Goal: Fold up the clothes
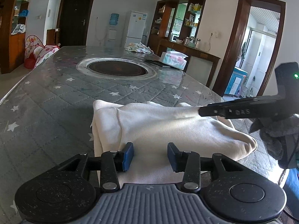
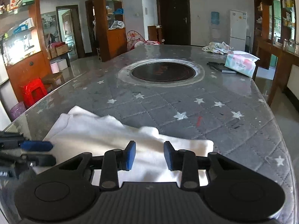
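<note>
A white garment (image 1: 160, 128) lies partly folded and bunched on the near end of the grey star-patterned table (image 1: 56, 97). My left gripper (image 1: 150, 155) is open, its blue pads just above the garment's near part. My right gripper (image 2: 149, 155) is open over the same garment (image 2: 104, 132), nothing between its pads. In the left wrist view the right gripper's fingers (image 1: 214, 111) reach in from the right over the cloth's upper fold. In the right wrist view the left gripper's fingertips (image 2: 37, 146) show at the left edge, apart.
A round inset burner (image 1: 117, 68) sits mid-table. A tissue pack (image 1: 174, 59) and a dark flat object (image 2: 222, 67) lie at the far right, a crumpled patterned cloth (image 1: 139, 47) at the far end. The table edge (image 2: 280, 140) runs close on the right.
</note>
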{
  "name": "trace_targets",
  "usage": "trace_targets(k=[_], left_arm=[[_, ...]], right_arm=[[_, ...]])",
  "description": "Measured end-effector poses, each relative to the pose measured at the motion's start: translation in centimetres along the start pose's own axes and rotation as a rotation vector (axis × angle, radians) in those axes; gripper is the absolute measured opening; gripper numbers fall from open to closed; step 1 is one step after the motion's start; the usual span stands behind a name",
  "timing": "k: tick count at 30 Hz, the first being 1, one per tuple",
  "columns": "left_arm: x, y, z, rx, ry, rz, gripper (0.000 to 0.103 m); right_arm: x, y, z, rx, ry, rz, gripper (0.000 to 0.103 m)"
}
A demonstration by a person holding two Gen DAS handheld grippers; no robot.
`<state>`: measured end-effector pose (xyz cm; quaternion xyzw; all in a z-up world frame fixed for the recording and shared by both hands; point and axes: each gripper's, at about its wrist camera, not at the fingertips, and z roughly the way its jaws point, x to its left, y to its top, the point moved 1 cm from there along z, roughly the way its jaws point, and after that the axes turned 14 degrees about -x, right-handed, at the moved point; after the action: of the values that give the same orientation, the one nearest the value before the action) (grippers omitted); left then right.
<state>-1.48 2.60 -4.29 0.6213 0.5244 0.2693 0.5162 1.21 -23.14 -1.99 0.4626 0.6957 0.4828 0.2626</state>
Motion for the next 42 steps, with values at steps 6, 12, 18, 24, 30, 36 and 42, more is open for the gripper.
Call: trace_targets(k=[6,12,18,24,30,36,42], left_arm=[[0.1,0.0,0.0,-0.001,-0.006,0.0,0.044],[0.1,0.0,-0.1,-0.001,-0.008,-0.008,0.044],[-0.2,0.0,-0.2,0.001,-0.009,-0.008,0.049],[-0.4,0.5,-0.7,-0.01,-0.008,-0.008,0.053],[-0.4,0.8,-0.9,-0.026,0.008,-0.005,0.053],[-0.6,0.5,-1.1,-0.021,-0.001,0.022,0.053],[-0.7,0.1,-1.0,-0.019,-0.003,0.039,0.054]], right_arm=[[0.6,0.0,2.0,0.019,-0.029,-0.006,0.017],[1.1,0.1,2.1,0.003,-0.046,-0.019,0.016],[2.2,-0.4,2.7,0.017,-0.019,-0.021,0.018],[3.2,-0.3,1.6,-0.002,0.02,-0.042,0.023],[5.6,-0.8,1.8,0.009,0.096,-0.121,0.025],[6.9,-0.7,2.9,0.02,0.122,-0.148,0.028],[7.5,-0.2,4.1,0.025,0.123,-0.164,0.03]])
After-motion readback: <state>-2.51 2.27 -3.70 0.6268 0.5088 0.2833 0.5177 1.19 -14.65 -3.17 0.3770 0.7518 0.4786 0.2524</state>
